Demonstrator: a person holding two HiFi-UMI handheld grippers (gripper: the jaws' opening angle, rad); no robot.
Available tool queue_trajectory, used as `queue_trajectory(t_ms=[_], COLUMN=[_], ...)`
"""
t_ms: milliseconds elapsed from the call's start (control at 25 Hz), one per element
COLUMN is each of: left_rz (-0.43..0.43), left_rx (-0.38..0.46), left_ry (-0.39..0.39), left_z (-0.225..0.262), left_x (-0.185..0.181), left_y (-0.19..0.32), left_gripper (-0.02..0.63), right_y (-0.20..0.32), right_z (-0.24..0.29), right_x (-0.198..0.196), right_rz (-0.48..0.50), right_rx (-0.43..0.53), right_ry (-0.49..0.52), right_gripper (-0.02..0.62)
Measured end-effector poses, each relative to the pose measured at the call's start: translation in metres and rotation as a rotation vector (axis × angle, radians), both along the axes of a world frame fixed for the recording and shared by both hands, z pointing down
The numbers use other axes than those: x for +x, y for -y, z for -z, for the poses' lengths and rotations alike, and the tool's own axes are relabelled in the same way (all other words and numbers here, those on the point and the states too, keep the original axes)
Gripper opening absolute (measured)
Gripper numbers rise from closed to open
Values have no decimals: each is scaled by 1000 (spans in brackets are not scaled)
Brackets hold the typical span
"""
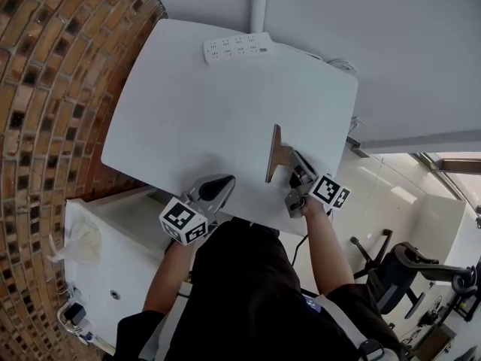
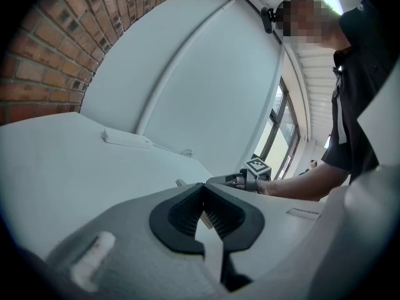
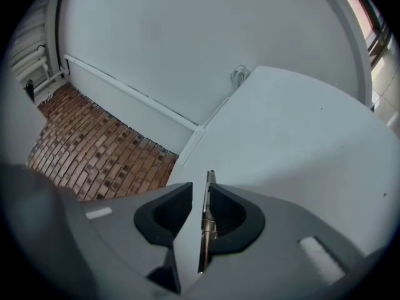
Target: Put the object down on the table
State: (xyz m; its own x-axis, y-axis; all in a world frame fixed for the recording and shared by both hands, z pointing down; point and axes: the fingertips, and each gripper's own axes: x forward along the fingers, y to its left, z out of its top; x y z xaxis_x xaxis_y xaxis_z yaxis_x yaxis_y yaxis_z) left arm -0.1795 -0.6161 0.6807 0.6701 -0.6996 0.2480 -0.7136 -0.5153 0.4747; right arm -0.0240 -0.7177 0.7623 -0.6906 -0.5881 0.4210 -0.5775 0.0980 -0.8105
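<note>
on the white table [image 1: 188, 111], well to our side of the power strip [image 1: 237, 47], we see the right gripper [image 1: 295, 169] clamped on a thin flat object [image 1: 276, 153] held on edge, and the left gripper [image 1: 216, 186] closed empty, further from the strip

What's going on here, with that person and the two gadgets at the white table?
A person is at a white table with a hand-held gripper in each hand. The right gripper has its fingers shut on a thin flat tool, held on edge over the table and not yet released. The left gripper is shut and empty.
</note>
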Motion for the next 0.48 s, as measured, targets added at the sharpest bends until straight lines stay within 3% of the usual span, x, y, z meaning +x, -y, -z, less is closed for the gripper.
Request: queue_trajectory(t_ms=[360, 480], left_rz=[13, 39], left_rx=[95, 126], left_ry=[54, 83], left_z=[43, 60], left_x=[19, 30], left_y=[-17, -35], left_gripper=[2, 2], right_y=[-19, -29], right_z=[6, 21], right_x=[37, 44], right_rz=[19, 35], right_rx=[29, 69], right_ry=[-193, -172], right_gripper=[107, 90])
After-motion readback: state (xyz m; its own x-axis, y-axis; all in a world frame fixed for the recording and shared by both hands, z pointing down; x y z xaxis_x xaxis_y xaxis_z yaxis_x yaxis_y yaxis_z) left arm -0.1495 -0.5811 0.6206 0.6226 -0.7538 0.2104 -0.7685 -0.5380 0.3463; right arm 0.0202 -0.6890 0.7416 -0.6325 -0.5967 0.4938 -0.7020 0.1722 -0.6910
